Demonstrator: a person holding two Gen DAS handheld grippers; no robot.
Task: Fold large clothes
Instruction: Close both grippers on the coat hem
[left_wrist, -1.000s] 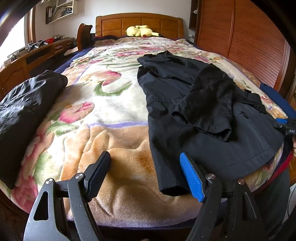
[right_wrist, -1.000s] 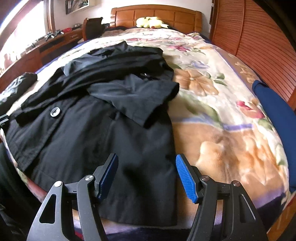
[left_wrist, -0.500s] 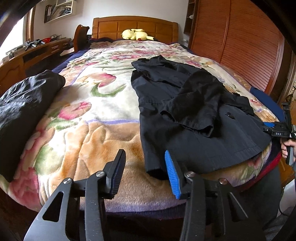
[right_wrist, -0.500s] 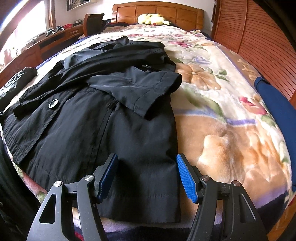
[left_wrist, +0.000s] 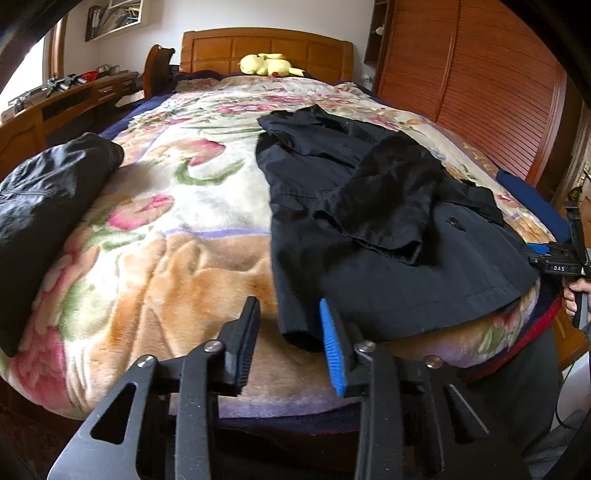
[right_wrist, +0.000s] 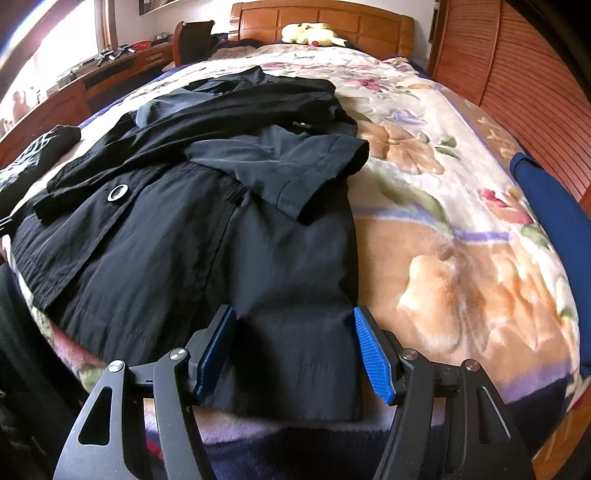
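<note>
We have the coat (right_wrist: 207, 236) spread flat on the bed (right_wrist: 461, 258), sleeves folded in, hem at the foot edge. Left gripper (left_wrist: 291, 339) and right gripper (right_wrist: 293, 350) hover at the hem corners, jaws released, to lift it

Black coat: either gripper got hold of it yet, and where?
Neither holds it. The left gripper is open around the black coat hem corner; the right gripper is open over the hem.

I see daylight blowing out the window (right_wrist: 55, 66) at left; fisheye edges bend and darken, and the black coat (right_wrist: 207, 221) loses detail.
</note>
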